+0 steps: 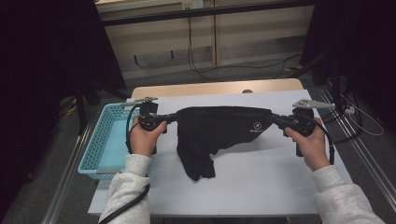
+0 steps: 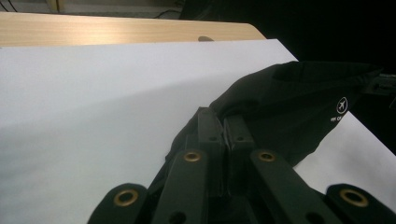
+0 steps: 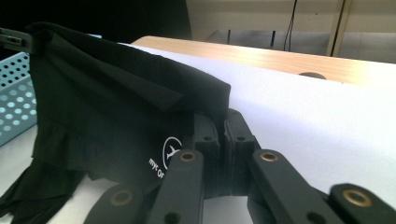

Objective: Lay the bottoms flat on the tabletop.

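Overhead, you hold a black garment (image 1: pixel 219 128) stretched between your two claws above the white-covered table (image 1: pixel 261 186). Your left claw (image 1: pixel 173 116) is clenched on the garment's left upper corner; your right claw (image 1: pixel 273 118) is clenched on the right upper corner. The top edge of the garment runs nearly level between the two grips, and the cloth below it narrows toward a loose lower part that hangs down at the left and rests on the table. A small white logo (image 1: pixel 257 126) sits near the right end of the cloth. Along the left claw (image 2: pixel 226 128), both jaws stand pressed together with black cloth caught between their tips, and the logo (image 2: pixel 341 106) shows farther off. Along the right claw (image 3: pixel 223 122), the jaws are likewise pinched on a fold of the cloth, with the logo (image 3: pixel 171 150) just beside them. A light blue perforated basket (image 1: pixel 95 140) stands at the table's left edge, just beside your left hand (image 1: pixel 144 137).
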A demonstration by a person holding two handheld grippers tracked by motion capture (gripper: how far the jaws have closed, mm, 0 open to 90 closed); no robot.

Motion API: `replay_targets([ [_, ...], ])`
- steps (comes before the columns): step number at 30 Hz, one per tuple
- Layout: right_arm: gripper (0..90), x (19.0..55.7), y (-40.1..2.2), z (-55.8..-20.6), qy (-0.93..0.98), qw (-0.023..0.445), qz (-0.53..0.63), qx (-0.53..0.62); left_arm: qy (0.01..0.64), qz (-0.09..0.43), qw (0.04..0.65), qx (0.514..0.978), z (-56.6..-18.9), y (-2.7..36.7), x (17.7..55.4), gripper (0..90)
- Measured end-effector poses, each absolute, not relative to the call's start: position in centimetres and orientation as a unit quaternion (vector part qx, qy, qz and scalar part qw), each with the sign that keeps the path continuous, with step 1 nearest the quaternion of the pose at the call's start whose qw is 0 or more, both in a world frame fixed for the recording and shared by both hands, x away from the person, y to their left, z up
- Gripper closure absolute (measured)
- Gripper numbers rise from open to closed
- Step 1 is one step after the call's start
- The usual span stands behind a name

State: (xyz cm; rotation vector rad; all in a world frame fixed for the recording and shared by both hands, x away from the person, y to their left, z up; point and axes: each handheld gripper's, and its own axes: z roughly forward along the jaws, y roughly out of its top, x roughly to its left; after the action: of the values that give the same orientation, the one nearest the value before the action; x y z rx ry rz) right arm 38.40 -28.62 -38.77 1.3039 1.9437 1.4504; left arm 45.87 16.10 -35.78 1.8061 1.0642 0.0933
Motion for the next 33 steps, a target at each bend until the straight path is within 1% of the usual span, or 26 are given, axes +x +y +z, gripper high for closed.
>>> replay_targets([
  [12,85.3,39.9,-28.6,-39.4,0.704,0.191,0.507,0.460,0.452,0.038,0.486,0.747,-36.7,15.7,46.9,88.2],
  [21,85.4,42.3,-28.4,-39.8,0.707,0.181,0.493,0.473,0.461,0.031,0.477,0.748,-36.7,15.6,49.3,88.3],
  [22,85.5,42.9,-28.4,-39.9,0.706,0.180,0.492,0.477,0.460,0.036,0.478,0.748,-36.6,15.6,49.8,88.3],
  [23,85.6,43.8,-28.3,-39.9,0.707,0.189,0.485,0.479,0.459,0.044,0.478,0.748,-36.2,15.4,50.7,88.3],
  [24,85.5,45.3,-27.9,-39.5,0.716,0.217,0.461,0.478,0.456,0.061,0.482,0.746,-35.7,15.2,51.5,88.3],
  [25,85.3,46.5,-27.6,-38.8,0.713,0.234,0.459,0.477,0.458,0.091,0.493,0.734,-35.2,15.1,52.2,87.9],
  [26,84.5,47.7,-27.4,-38.0,0.689,0.243,0.483,0.483,0.457,0.114,0.500,0.727,-34.8,15.0,52.7,87.1],
  [27,79.7,48.5,-27.2,-37.4,0.674,0.253,0.495,0.487,0.450,0.146,0.509,0.718,-34.5,14.7,53.3,83.5],
  [28,66.0,49.5,-26.6,-36.8,0.658,0.276,0.498,0.493,0.448,0.174,0.508,0.715,-34.6,14.3,53.6,69.2],
  [29,53.1,50.1,-25.9,-36.7,0.651,0.276,0.498,0.502,0.447,0.190,0.495,0.720,-34.9,14.0,53.7,46.8],
  [30,52.8,50.3,-25.2,-36.8,0.665,0.268,0.488,0.498,0.444,0.188,0.490,0.726,-35.2,13.8,53.6,36.6],
  [31,51.4,50.2,-24.7,-37.1,0.677,0.269,0.477,0.493,0.438,0.172,0.493,0.732,-35.8,13.5,53.1,36.1],
  [32,46.1,49.7,-23.9,-37.6,0.688,0.267,0.470,0.484,0.436,0.164,0.491,0.736,-36.2,13.4,52.8,33.9],
  [33,42.5,49.3,-23.5,-38.1,0.697,0.261,0.469,0.476,0.430,0.155,0.486,0.744,-36.9,13.2,52.2,31.4],
])
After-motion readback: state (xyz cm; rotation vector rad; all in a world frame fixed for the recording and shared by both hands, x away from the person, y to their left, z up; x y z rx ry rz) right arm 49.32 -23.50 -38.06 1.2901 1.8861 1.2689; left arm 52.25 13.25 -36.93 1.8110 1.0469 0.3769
